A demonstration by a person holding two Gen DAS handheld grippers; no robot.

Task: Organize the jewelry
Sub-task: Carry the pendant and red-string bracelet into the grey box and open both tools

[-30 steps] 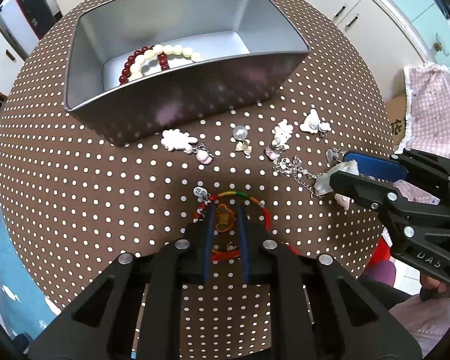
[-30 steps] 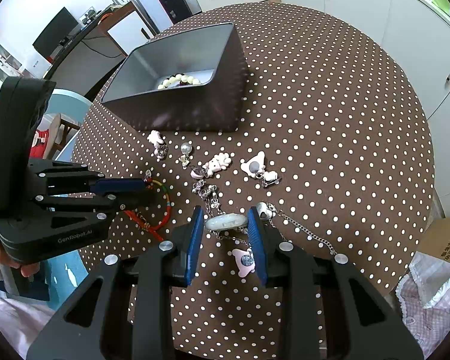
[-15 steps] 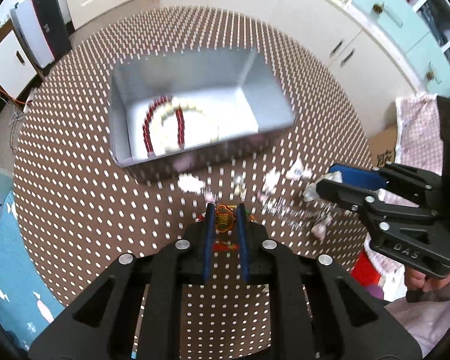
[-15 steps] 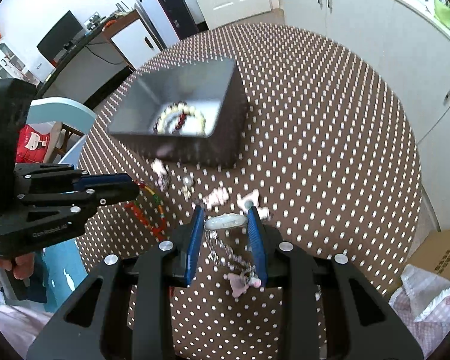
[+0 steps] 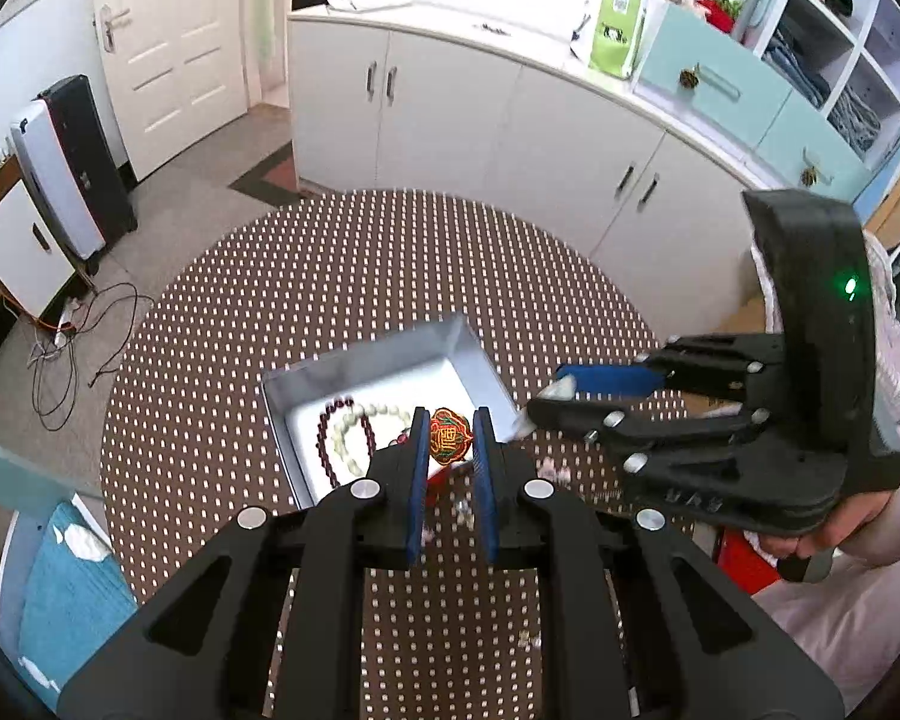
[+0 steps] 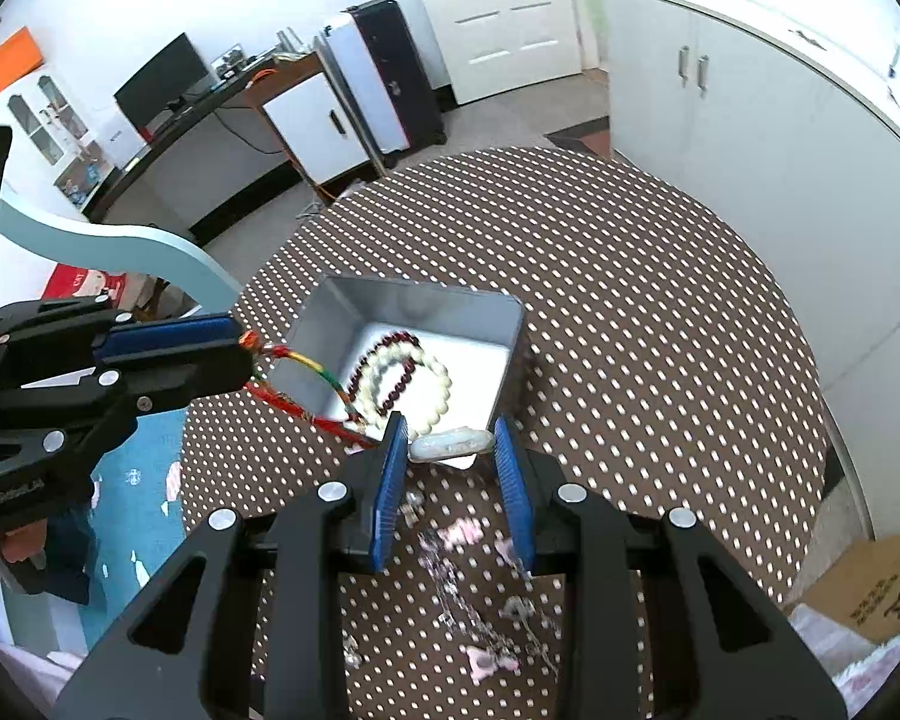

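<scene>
1. Left gripper [image 5: 448,441]: clamped narrow on a red embroidered charm [image 5: 449,435] between the blue pads, its red, yellow and green cord [image 6: 306,387] hanging below.
2. Right gripper [image 6: 453,450]: closed on a pale oval stone [image 6: 452,443] lying crosswise at the fingertips, a silver chain [image 6: 450,570] with pink charms dangling underneath, blurred.
3. Grey tin [image 6: 426,315]: just beyond both sets of fingertips, on the dotted brown table [image 6: 630,300], with a dark red and a white bead bracelet [image 6: 405,375] inside.
4. Small trinkets [image 5: 465,513]: on the cloth beneath the left gripper, blurred.
</scene>
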